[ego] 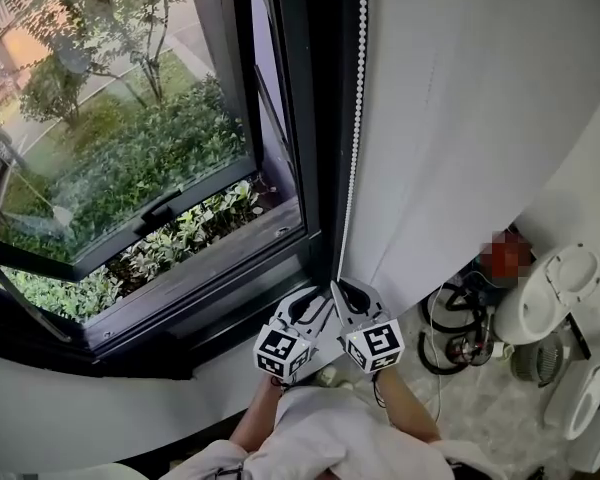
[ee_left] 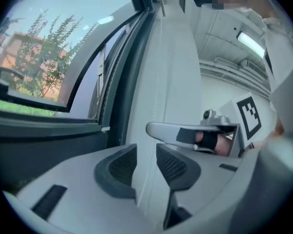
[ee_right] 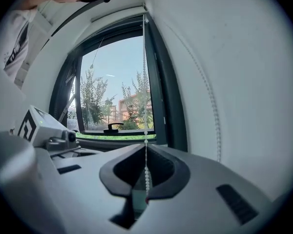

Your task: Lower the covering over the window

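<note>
A white roller blind (ego: 460,98) hangs to the right of the dark-framed window (ego: 130,148). Its bead chain (ego: 356,118) drops along the frame to my two grippers, which sit side by side below the sill. My right gripper (ego: 345,293) is shut on the chain; in the right gripper view the beads (ee_right: 145,106) run straight down into the closed jaws (ee_right: 145,182). A second strand (ee_right: 211,106) lies against the blind. My left gripper (ee_left: 146,172) is open, with the white blind (ee_left: 166,72) showing through the gap between its pads and nothing pressed between them.
The window sash is tilted open, with a black handle (ego: 160,211) and shrubs outside. On the floor at right lie black cables (ego: 458,320) and white appliances (ego: 552,293). The person's forearms and light clothing fill the bottom of the head view.
</note>
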A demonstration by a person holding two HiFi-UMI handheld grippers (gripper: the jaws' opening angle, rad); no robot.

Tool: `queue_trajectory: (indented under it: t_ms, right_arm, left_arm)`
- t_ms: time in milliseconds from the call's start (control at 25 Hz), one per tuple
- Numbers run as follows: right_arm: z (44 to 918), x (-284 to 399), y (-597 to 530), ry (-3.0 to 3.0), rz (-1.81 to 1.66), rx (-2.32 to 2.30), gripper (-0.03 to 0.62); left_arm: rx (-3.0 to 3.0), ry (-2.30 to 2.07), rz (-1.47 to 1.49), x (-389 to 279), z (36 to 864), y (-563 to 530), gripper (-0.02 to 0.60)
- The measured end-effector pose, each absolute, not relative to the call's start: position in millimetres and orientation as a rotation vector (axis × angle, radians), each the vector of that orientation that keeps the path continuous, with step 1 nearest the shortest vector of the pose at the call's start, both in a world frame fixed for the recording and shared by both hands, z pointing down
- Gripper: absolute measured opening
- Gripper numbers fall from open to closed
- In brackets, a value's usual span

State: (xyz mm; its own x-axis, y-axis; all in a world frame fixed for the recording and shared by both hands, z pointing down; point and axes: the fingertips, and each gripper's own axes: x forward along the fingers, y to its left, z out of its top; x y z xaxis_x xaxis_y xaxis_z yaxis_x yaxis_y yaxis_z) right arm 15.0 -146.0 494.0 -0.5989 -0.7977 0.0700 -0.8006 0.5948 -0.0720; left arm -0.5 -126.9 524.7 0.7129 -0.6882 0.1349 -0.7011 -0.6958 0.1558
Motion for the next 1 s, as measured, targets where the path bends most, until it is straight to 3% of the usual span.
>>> queue_trajectory:
  t_ms: [320, 760, 880, 1000]
  right_arm:
    - [496, 19, -144, -2.790, 0.142, 1.400, 0.001]
    - [502, 15, -140, -2.780, 0.150, 1.378, 0.002]
    - [501, 12, -139, -2.780, 0.144, 1.371, 0.002]
    - [504, 11, -138, -2.757, 0.139, 1.351, 0.002]
  left_arm:
    - [2.837, -1.162, -0.089, -14, 442, -133, 0.118]
    - [3.060, -1.144, -0.226, 20, 340, -144, 0.118]
    - [3.101, -1.156, -0.211, 29, 330, -147, 0.025]
    - [3.092, -1.180, -0.217, 29, 334, -148, 0.015]
